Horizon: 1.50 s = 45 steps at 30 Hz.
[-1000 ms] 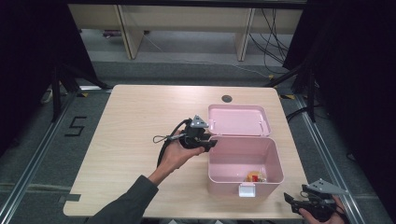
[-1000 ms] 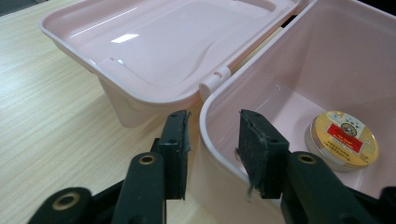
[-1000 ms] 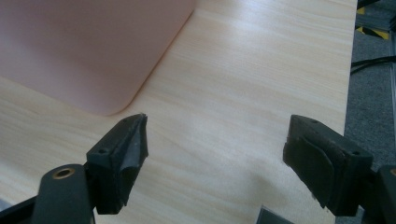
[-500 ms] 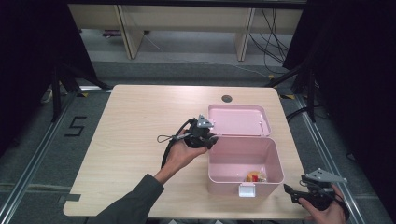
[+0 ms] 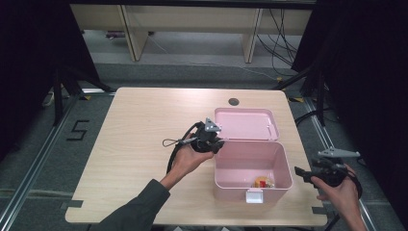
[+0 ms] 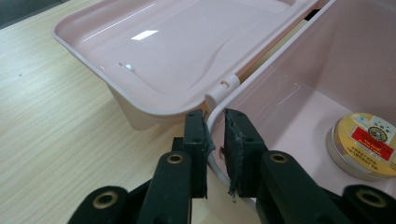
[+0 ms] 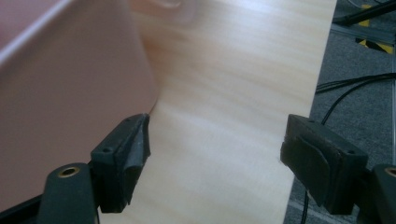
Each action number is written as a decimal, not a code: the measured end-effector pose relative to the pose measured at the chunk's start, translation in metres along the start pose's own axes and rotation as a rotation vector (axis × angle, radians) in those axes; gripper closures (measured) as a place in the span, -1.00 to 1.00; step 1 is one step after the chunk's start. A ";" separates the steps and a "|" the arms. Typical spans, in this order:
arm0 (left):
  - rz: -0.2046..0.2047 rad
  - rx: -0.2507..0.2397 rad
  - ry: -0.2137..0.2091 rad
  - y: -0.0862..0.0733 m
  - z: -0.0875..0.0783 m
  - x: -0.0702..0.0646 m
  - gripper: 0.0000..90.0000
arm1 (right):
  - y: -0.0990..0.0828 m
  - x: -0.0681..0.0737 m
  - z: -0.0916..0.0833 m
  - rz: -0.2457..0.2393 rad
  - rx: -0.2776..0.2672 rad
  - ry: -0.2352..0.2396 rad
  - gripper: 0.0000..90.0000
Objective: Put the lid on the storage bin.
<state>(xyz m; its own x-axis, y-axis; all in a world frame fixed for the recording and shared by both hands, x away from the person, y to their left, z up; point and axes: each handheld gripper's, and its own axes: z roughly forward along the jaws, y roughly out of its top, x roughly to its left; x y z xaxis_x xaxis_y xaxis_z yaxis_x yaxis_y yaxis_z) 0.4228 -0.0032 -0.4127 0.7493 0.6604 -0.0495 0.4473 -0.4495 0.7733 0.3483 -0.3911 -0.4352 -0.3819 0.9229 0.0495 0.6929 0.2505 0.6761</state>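
Observation:
A pink plastic box (image 5: 284, 161) stands on the right half of the table, its lid (image 5: 245, 124) folded back flat behind it. A round tin with a yellow and red label (image 5: 262, 182) lies on the box's floor. My left gripper (image 5: 218, 144) sits at the box's rear left corner. In the left gripper view its jaws (image 6: 215, 128) have just been closing, and they now pinch the rim of the box wall (image 6: 303, 70) beside the hinge, with the tin (image 6: 369, 144) at the right. My right gripper (image 5: 302, 172) hangs off the table's right edge, open; between its wide jaws (image 7: 215, 163) is bare wood.
The wooden table (image 5: 144, 125) has a dark round hole (image 5: 234, 101) near its far edge. A white latch (image 5: 254, 195) hangs on the box front. The box's side (image 7: 70, 84) is left of my right jaws. Cables lie on the floor (image 7: 355, 88) at the right.
My right hand has come up and in from the bottom right corner toward the table's right edge. The left gripper has stayed at the box's corner.

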 end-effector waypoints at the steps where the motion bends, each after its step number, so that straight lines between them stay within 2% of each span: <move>1: 0.001 0.001 0.000 0.000 0.000 0.000 0.75 | 0.012 -0.004 0.003 0.025 0.005 0.009 -0.44; 2: 0.001 0.002 0.006 0.000 0.000 0.000 0.75 | 0.015 -0.006 0.004 0.013 0.006 0.010 -0.43; 3: 0.003 0.003 0.007 0.000 0.000 0.000 0.75 | 0.021 -0.008 0.005 0.031 0.007 0.014 -0.43; 5: 0.003 0.004 0.007 0.000 0.000 0.000 0.75 | 0.031 -0.012 0.010 0.037 0.000 0.029 -0.42; 6: 0.004 0.005 0.007 0.000 0.000 0.000 0.75 | 0.035 -0.013 0.012 0.036 0.014 0.021 -0.41; 7: 0.003 0.004 0.005 0.000 0.000 0.000 0.75 | 0.041 -0.013 0.014 0.061 0.014 0.021 -0.38; 8: 0.003 0.004 0.005 0.000 0.000 0.000 0.75 | 0.046 -0.014 0.015 0.058 0.034 0.009 -0.37; 9: 0.002 0.004 0.004 0.000 0.000 0.000 0.75 | 0.051 -0.015 0.018 0.051 0.027 0.008 -0.37; 10: 0.001 0.005 0.005 0.001 0.000 0.000 0.75 | 0.056 -0.015 0.019 0.071 0.042 0.013 -0.35; 11: 0.001 0.005 0.005 0.001 0.000 0.000 0.75 | 0.061 -0.016 0.021 0.068 0.030 0.025 -0.33; 12: 0.003 0.004 0.005 0.001 0.000 0.000 0.75 | 0.066 -0.020 0.023 0.025 0.027 0.021 -0.31; 13: 0.001 0.004 0.005 0.001 0.000 0.000 0.75 | 0.071 -0.020 0.025 0.039 0.023 0.029 -0.31; 15: 0.004 0.005 0.006 0.001 0.000 0.000 0.75 | 0.080 -0.021 0.028 0.040 0.021 0.014 -0.26; 17: 0.005 0.005 0.006 0.001 0.000 0.000 0.75 | 0.089 -0.022 0.030 0.031 0.012 0.041 -0.18; 18: 0.005 0.006 0.007 0.001 0.000 -0.001 0.75 | 0.094 -0.021 0.031 0.045 0.018 0.032 -0.17; 19: 0.005 0.005 0.007 0.001 0.000 -0.001 0.75 | 0.098 -0.021 0.033 0.053 0.016 0.072 -0.15; 20: 0.006 0.005 0.007 0.001 0.000 -0.001 0.75 | 0.102 -0.015 0.033 0.100 0.023 0.075 -0.13; 23: 0.010 0.005 0.007 0.001 0.000 -0.001 0.75 | 0.115 -0.016 0.037 0.058 0.016 0.049 -0.06; 24: 0.012 0.006 0.013 0.001 0.000 -0.001 0.75 | 0.119 -0.016 0.037 0.067 0.033 0.054 -0.06; 25: 0.013 0.006 0.013 0.001 0.000 -0.001 0.75 | 0.123 -0.015 0.039 0.067 0.026 0.064 -0.05; 27: 0.012 0.004 0.007 0.000 0.000 -0.001 0.75 | 0.130 -0.013 0.042 0.048 0.010 0.028 -0.02; 28: 0.013 0.006 0.012 0.001 0.000 -0.001 0.75 | 0.135 -0.011 0.040 0.055 0.061 0.016 0.01; 29: 0.014 0.005 0.012 0.001 0.000 -0.001 0.75 | 0.139 -0.008 0.042 0.078 0.059 0.041 0.04; 30: 0.013 0.005 0.012 0.001 0.000 -0.001 0.75 | 0.141 -0.007 0.046 0.054 0.048 0.016 0.06; 31: 0.012 0.004 0.006 0.000 0.000 -0.001 0.75 | 0.144 -0.004 0.049 0.086 0.045 0.033 0.08; 32: 0.012 0.004 0.007 0.000 0.000 -0.001 0.75 | 0.148 -0.006 0.051 0.056 0.065 0.055 0.13; 33: 0.016 0.005 0.012 0.001 0.000 -0.001 0.75 | 0.151 -0.005 0.055 0.044 0.066 0.027 0.15; 35: 0.017 0.003 0.012 0.000 0.000 -0.001 0.75 | 0.158 -0.004 0.062 0.056 0.098 0.020 0.21; 38: 0.018 0.002 0.013 0.000 0.000 -0.001 0.75 | 0.169 -0.001 0.068 0.066 0.173 -0.003 0.26; 40: 0.018 0.001 0.012 0.000 0.000 -0.001 0.75 | 0.174 0.000 0.072 0.060 0.183 -0.007 0.31; 41: 0.019 0.001 0.011 0.001 0.000 -0.001 0.75 | 0.176 0.002 0.075 0.084 0.197 -0.008 0.33; 42: 0.019 0.001 0.011 0.001 0.000 -0.001 0.75 | 0.177 0.002 0.077 0.063 0.201 -0.021 0.35; 43: 0.018 0.001 0.011 0.000 0.000 -0.001 0.75 | 0.179 0.003 0.080 0.078 0.216 -0.021 0.37; 44: 0.019 0.000 0.011 0.000 0.000 -0.001 0.75 | 0.180 0.003 0.082 0.070 0.223 -0.021 0.38; 45: 0.020 0.000 0.011 0.000 0.000 -0.001 0.75 | 0.182 0.005 0.084 0.096 0.235 -0.016 0.39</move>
<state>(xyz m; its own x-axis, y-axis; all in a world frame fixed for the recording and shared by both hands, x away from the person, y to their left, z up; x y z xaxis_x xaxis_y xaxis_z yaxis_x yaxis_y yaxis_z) 0.4225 -0.0042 -0.4126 0.7522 0.6583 -0.0271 0.4325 -0.4623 0.7741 0.5238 -0.3168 -0.3739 -0.2991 0.9498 0.0917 0.8493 0.2212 0.4793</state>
